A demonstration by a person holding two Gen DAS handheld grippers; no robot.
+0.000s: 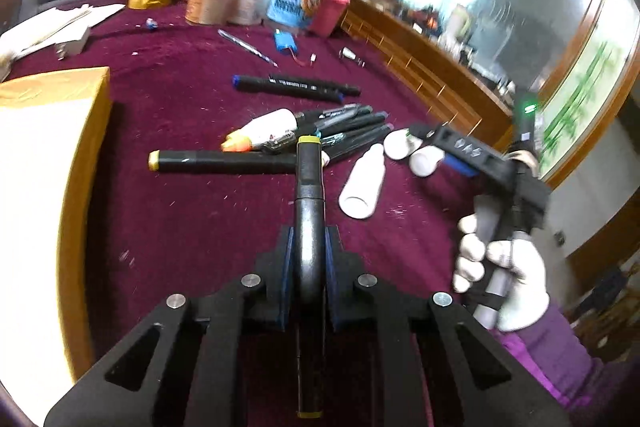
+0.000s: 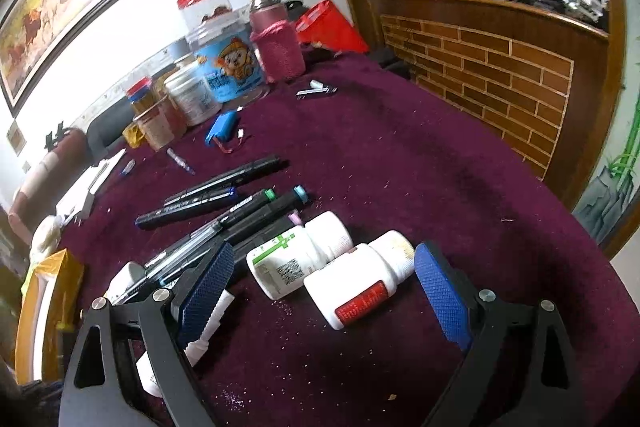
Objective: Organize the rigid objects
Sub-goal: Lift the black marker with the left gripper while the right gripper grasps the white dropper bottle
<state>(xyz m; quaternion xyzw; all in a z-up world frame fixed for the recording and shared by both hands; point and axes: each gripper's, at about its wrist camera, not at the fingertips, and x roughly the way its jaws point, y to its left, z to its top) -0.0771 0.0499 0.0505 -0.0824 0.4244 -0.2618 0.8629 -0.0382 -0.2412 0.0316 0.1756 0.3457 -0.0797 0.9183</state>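
My left gripper is shut on a black marker with a yellow cap, held above the maroon tablecloth. Beyond it lies a pile of black markers, a marker with a yellow end, a white glue bottle with an orange tip and a small white bottle. My right gripper is open, its blue pads either side of two white pill bottles: one with a red label and one with a green label. The right gripper also shows in the left wrist view, over those bottles.
A white box with a gold rim stands at the left. Jars, tape rolls and a pink-sleeved bottle crowd the table's far edge. A blue battery pack, a pen and two more markers lie between. A brick-patterned counter is to the right.
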